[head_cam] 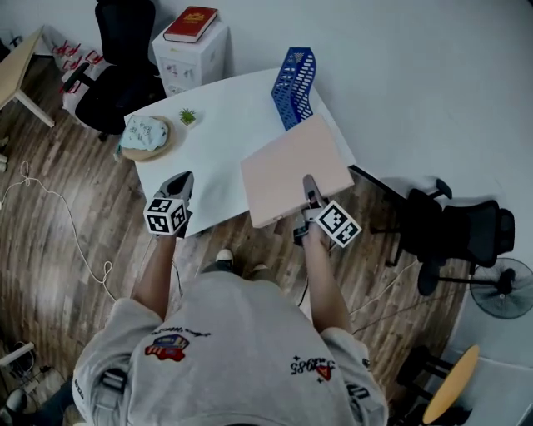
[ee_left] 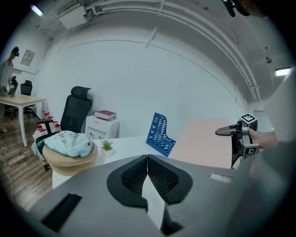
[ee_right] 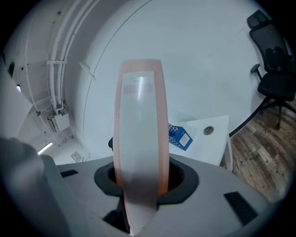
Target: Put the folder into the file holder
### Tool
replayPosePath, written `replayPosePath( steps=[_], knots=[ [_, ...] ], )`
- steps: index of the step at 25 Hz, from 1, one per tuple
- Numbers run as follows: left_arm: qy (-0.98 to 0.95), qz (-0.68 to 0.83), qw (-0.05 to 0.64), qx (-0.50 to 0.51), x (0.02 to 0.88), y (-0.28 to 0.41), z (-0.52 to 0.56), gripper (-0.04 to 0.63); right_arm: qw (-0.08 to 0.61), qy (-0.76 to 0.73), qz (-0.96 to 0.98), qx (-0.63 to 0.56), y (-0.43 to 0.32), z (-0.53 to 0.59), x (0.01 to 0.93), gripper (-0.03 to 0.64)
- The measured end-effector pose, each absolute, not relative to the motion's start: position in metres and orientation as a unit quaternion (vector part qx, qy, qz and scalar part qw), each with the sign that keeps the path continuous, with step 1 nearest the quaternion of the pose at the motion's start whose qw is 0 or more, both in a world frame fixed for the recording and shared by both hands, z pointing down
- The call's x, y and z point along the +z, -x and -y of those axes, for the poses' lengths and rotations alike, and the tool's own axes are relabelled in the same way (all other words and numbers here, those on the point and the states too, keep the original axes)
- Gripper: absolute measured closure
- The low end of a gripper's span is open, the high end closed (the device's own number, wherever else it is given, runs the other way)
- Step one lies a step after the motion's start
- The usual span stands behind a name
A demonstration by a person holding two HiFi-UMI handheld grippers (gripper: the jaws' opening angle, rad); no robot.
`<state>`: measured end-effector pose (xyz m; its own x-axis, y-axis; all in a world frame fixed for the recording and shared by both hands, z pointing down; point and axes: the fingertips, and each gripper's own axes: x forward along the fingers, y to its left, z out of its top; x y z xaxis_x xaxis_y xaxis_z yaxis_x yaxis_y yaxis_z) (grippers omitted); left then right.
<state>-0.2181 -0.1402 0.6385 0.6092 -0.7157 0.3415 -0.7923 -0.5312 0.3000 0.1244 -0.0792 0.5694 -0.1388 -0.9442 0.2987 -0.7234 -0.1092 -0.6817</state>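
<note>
Currently right gripper (head_cam: pixel 309 185) clamps folder (head_cam: pixel 293 166) at near edge; judged stiff, light, broad, likely to swing; left gripper (ee_left: pixel 147 162) closed, empty; holder (head_cam: pixel 296 83) beyond.

We are finding no writing that we can read. The shirt (head_cam: pixel 233 349) is carrying two printed patches, too small to make out. The red book (head_cam: pixel 191 23) is showing a gold mark on its cover and the white box (head_cam: pixel 193 58) under it some coloured print, both blurred. The wall frame (ee_left: pixel 27 57) is looking illegible too.
</note>
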Motion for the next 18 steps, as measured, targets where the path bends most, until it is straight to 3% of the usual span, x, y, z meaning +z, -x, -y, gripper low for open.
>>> replayPosePath(
  steps=[11, 18],
  knots=[
    [-0.808, 0.54, 0.223, 0.075, 0.643, 0.27, 0.17, 0.589, 0.094, 0.541, -0.737, -0.394, -0.064, 0.195, 0.581, 0.472],
    [-0.772, 0.593, 0.216, 0.074, 0.63, 0.247, 0.195, 0.589, 0.062, 0.483, -0.789, -0.376, -0.065, 0.265, 0.565, 0.472]
  ],
)
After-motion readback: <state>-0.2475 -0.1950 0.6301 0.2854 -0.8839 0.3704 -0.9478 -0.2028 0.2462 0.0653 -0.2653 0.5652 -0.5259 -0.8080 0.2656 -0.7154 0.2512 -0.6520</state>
